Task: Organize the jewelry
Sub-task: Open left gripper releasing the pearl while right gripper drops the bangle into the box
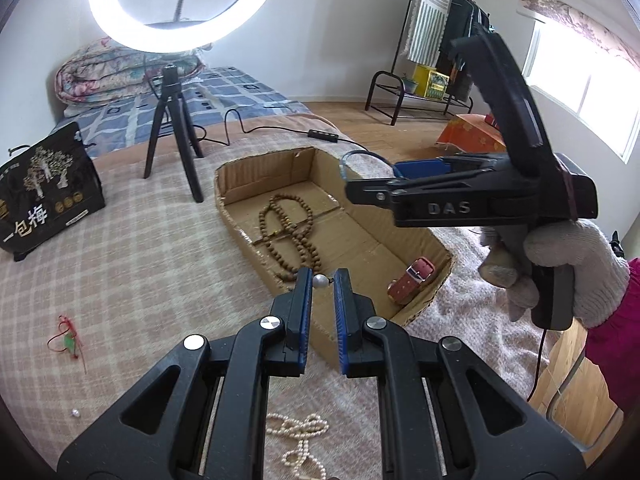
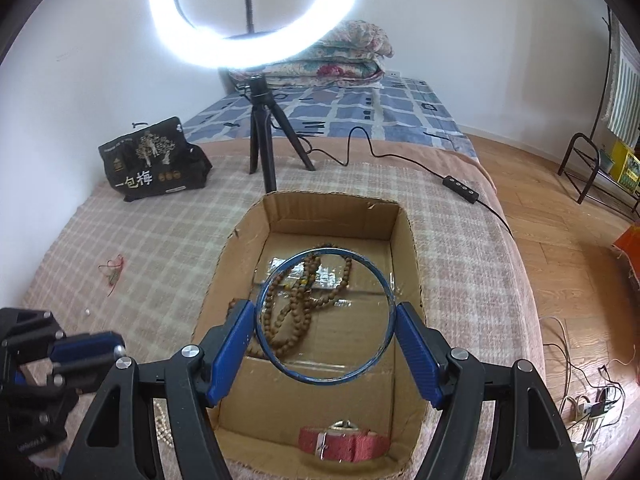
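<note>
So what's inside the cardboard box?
Inside the box: wooden beads and a red watch. The bangle in the right gripper partly screens the beads.

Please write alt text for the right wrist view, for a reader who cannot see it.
The right gripper holds a blue bangle across its width above an open cardboard box on a bed. Wooden beads and a red watch lie inside the box.
</note>
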`<state>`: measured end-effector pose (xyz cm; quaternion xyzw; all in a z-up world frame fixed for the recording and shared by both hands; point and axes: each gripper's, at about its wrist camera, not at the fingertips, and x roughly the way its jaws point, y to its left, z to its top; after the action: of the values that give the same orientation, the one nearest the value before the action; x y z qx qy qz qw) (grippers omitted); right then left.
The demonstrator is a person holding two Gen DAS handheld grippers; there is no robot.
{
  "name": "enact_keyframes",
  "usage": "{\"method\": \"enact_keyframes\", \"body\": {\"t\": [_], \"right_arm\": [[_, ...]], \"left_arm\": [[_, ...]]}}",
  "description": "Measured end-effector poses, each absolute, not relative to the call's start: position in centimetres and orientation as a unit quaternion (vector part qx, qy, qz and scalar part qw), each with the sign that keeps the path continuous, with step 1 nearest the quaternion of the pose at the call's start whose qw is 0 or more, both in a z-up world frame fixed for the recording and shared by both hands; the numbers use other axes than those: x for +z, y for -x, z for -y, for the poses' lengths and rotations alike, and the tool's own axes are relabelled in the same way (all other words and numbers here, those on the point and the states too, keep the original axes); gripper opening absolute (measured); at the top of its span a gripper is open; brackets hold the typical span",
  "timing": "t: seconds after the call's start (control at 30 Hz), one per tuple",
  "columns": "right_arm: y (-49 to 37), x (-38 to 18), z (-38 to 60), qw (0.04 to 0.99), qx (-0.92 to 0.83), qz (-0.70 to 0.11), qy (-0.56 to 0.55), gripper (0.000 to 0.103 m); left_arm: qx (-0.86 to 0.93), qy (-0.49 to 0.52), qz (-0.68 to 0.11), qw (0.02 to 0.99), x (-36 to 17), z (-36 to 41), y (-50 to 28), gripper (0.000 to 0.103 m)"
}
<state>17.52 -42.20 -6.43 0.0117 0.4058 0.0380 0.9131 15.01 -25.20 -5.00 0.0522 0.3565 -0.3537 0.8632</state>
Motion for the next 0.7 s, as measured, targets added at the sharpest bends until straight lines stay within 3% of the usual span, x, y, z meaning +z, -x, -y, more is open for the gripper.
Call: {"method": "enact_keyframes", "body": {"t": [0.47, 0.53, 0.57, 0.63, 0.7], "right_arm": [[-20.2, -7.7, 43.5, 0.909, 0.027, -0.414, -0.032, 0.074], [-20.2, -7.7, 43.7, 0.910, 0.022, -0.413, -0.036, 0.082], [-20.2, -7.7, 43.8, 0.910, 0.019, -0.412, -0.039, 0.085], [-20.0, -7.6, 44.1, 0.912, 0.015, -0.407, -0.045, 0.089], [-19.9, -7.5, 44.3, 0.913, 0.013, -0.405, -0.049, 0.089]], "left_arm": [[-0.358, -0.060, -0.355, 0.861, -5.6, 28.3, -16.0, 0.010], [-0.359, -0.063, -0.357, 0.860, -5.8, 28.5, -16.1, 0.011], [-0.359, -0.065, -0.361, 0.858, -5.9, 28.6, -16.0, 0.015], [-0.358, -0.066, -0.361, 0.859, -5.9, 28.6, -15.9, 0.051], [-0.358, -0.065, -0.352, 0.862, -5.8, 28.4, -15.8, 0.053]]}}
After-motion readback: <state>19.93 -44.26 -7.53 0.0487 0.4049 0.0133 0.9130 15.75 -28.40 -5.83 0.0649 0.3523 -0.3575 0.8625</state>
